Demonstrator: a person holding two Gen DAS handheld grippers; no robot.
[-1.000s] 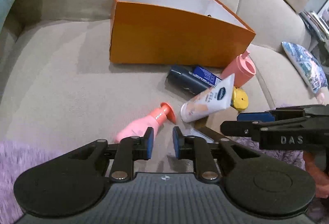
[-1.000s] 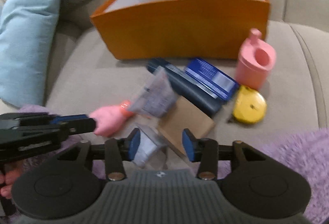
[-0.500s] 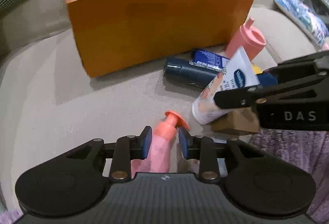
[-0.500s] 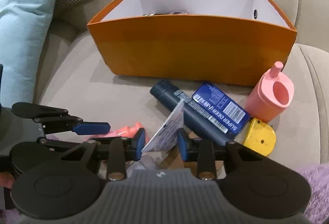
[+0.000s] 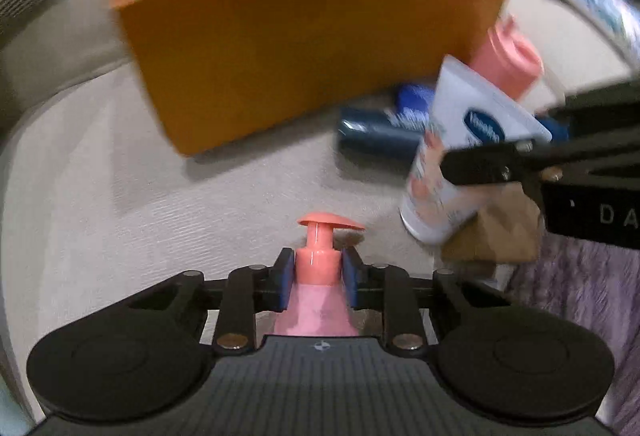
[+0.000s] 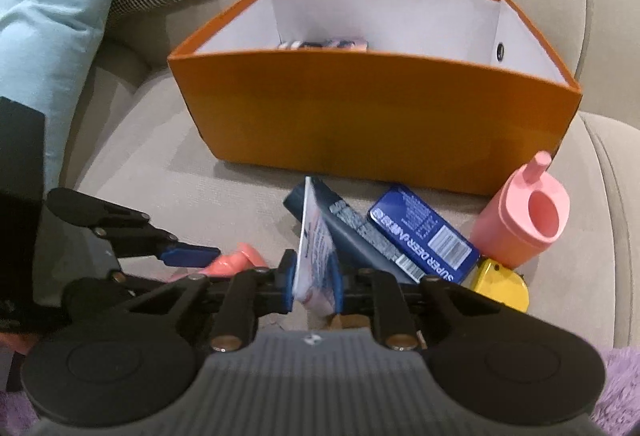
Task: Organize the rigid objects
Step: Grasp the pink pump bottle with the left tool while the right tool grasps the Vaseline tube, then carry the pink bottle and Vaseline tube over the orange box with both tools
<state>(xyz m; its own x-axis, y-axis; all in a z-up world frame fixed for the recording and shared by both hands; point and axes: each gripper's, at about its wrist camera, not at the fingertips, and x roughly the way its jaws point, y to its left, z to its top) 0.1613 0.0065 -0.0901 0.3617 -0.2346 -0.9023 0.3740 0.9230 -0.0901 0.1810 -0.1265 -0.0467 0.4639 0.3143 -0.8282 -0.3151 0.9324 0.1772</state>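
Observation:
My left gripper (image 5: 316,282) is closing on a pink pump bottle (image 5: 318,316). Its blue pads touch both sides of the neck just under the pump head. The bottle lies on the beige sofa seat. My right gripper (image 6: 314,284) is closing on a white lotion tube (image 6: 314,248), which stands on edge between the pads. In the left wrist view the tube (image 5: 460,139) hangs tilted above the seat. An orange box (image 6: 360,115) with a white inside stands open behind both grippers. Something striped (image 6: 320,43) lies at its bottom.
In front of the box lie a dark blue bottle (image 6: 360,236), a blue tin (image 6: 424,240), a pink cup (image 6: 520,224) and a yellow tape measure (image 6: 500,284). A brown packet (image 5: 500,232) lies under the tube. Two cushions (image 6: 52,55) sit at the left and purple fluffy fabric (image 5: 580,296) at the right.
My left gripper slid over the pink bottle and closed round its neck. My right gripper narrowed onto the white tube and raised it off the pile. Both views now face the orange box more squarely.

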